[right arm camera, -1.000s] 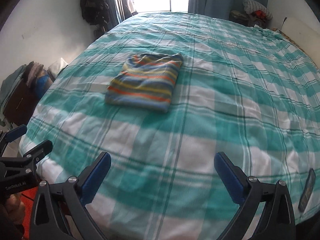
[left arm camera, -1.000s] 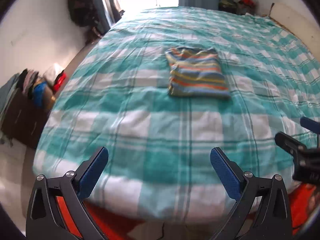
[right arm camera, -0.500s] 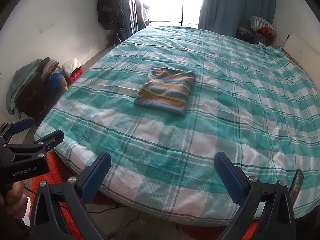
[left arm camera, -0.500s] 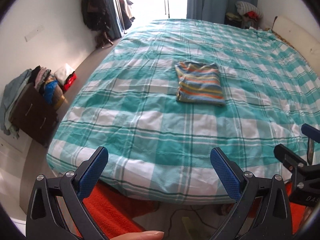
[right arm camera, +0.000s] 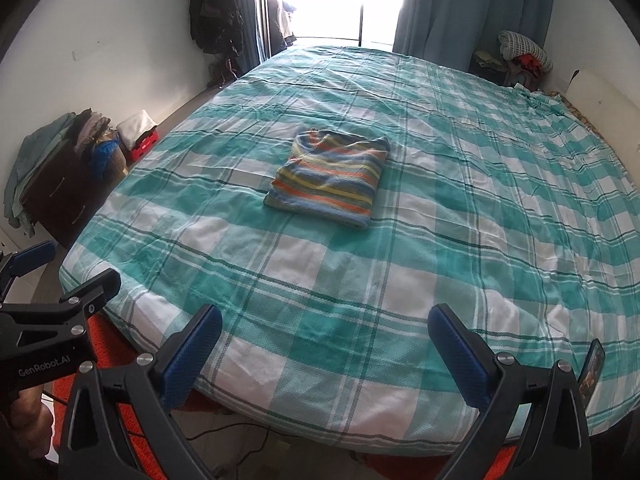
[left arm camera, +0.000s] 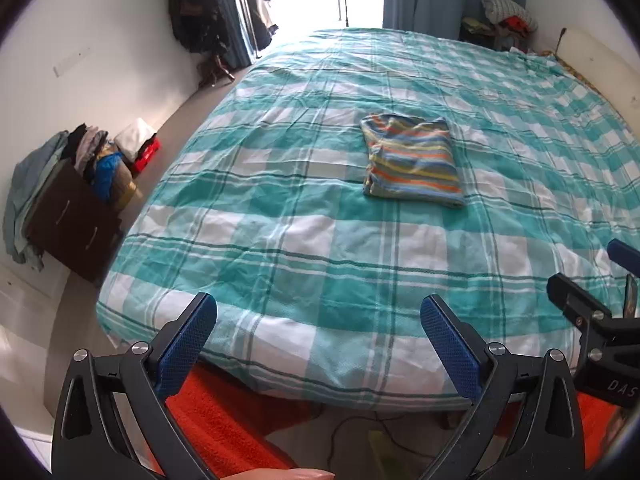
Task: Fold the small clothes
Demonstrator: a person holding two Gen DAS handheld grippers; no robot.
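A small striped garment [left arm camera: 414, 160] lies folded into a neat rectangle on the teal-and-white checked bed cover [left arm camera: 320, 264]; the right wrist view has the same folded garment [right arm camera: 330, 176] near the bed's middle. My left gripper [left arm camera: 318, 340] is open and empty, held off the bed's near edge, well short of the garment. My right gripper [right arm camera: 324, 344] is open and empty too, over the near edge. Each gripper appears at the side of the other's view: the right gripper [left arm camera: 588, 304] and the left gripper [right arm camera: 60, 280].
A dark drawer unit [right arm camera: 60, 196] heaped with clothes stands by the left wall, beside a red crate [right arm camera: 146, 144]. An orange rug [left arm camera: 224, 412] and a cable lie on the floor below. A phone [right arm camera: 591, 372] rests on the bed's right edge. More clothes [right arm camera: 520, 56] are piled at the far corner.
Both grippers have pulled back and away from the bed, so the folded garment looks smaller and the floor, rug and bed edge have come into view. Both stayed open.
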